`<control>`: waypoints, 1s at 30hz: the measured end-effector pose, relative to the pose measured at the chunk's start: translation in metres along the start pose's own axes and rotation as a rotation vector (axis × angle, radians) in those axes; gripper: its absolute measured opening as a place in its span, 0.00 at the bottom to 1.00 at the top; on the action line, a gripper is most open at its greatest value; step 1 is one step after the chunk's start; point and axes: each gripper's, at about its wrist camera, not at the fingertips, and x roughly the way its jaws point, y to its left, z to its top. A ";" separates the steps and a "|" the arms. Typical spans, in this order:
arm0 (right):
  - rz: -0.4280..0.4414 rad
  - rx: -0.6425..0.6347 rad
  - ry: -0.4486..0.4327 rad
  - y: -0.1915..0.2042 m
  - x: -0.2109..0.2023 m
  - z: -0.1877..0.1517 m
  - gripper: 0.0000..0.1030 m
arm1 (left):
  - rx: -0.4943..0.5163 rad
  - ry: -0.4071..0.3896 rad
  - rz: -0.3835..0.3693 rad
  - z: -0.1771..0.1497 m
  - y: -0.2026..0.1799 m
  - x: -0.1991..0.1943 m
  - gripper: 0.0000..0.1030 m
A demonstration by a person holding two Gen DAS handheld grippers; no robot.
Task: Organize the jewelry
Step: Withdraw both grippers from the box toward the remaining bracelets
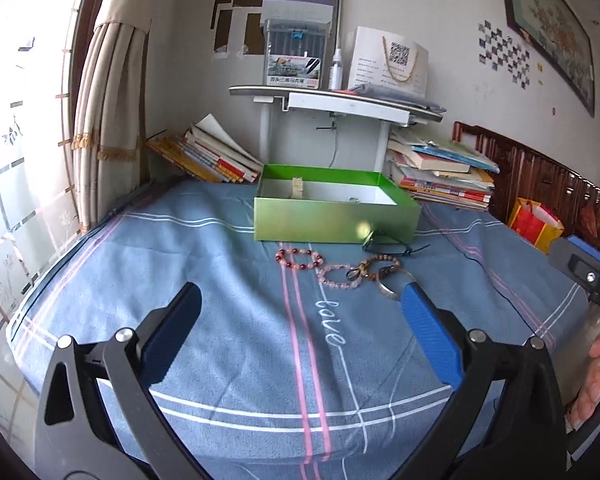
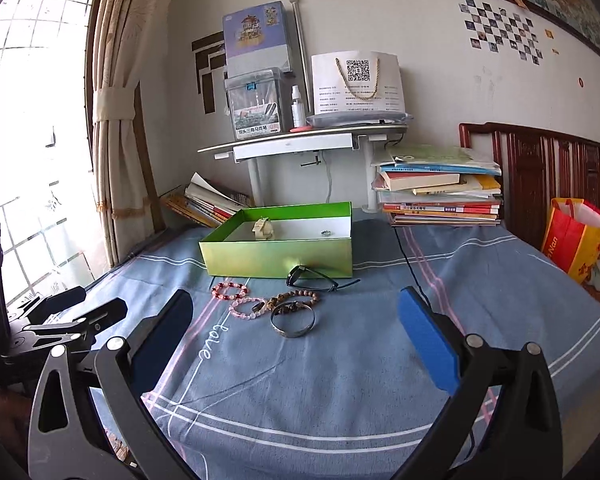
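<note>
An open green box point(image 1: 332, 222) point(image 2: 280, 254) stands on the blue bedspread; inside lie a cream trinket point(image 2: 262, 229) and a small ring point(image 2: 326, 233). In front of it lie a red bead bracelet point(image 2: 229, 290) point(image 1: 299, 258), a pink bead bracelet point(image 2: 247, 307) point(image 1: 337, 276), a brown bead string point(image 2: 296, 297) point(image 1: 380, 266), a silver bangle point(image 2: 293, 321) and black glasses point(image 2: 314, 278) point(image 1: 386, 242). My left gripper point(image 1: 300, 320) is open above the cloth, short of the jewelry. My right gripper point(image 2: 296, 328) is open too, nothing between its fingers, the bangle just past its tips.
Book stacks point(image 2: 440, 192) point(image 1: 208, 156) flank a small white bed desk point(image 2: 300, 146) behind the box. A red-and-yellow bag point(image 2: 572, 240) sits by the wooden headboard at right. A curtain point(image 2: 120, 112) and window lie to the left. A black cable point(image 2: 410, 264) runs across the cloth.
</note>
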 end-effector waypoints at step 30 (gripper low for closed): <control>-0.011 0.028 0.063 -0.019 0.026 -0.010 0.97 | 0.044 0.079 0.004 0.003 -0.016 0.033 0.96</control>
